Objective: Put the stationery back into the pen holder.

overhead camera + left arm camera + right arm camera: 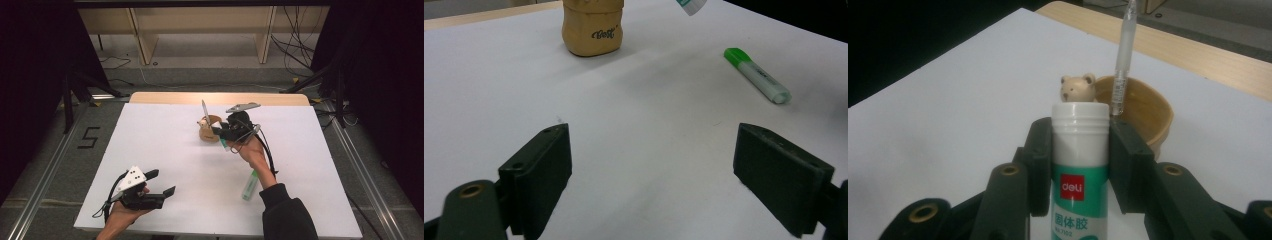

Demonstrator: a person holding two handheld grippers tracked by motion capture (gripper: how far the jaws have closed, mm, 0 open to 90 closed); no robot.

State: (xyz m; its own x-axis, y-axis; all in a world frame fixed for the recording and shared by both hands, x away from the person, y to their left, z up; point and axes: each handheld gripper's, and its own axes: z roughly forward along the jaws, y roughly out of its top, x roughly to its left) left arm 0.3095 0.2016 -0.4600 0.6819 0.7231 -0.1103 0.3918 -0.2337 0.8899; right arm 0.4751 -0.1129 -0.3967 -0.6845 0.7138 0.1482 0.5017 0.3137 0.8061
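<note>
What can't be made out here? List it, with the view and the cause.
- Glue stick: its lower end, right gripper view, cut off by the bottom edge and covered by the jaws.
- Pen: its tip, right gripper view, hidden inside the beige holder.
- Holder's top, left gripper view: cut off by the upper edge.
- Green highlighter: its label print, left gripper view, too small.

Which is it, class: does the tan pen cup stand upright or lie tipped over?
Upright: the pen cup rests on its base, mouth upward, with a pen standing in it.
</note>
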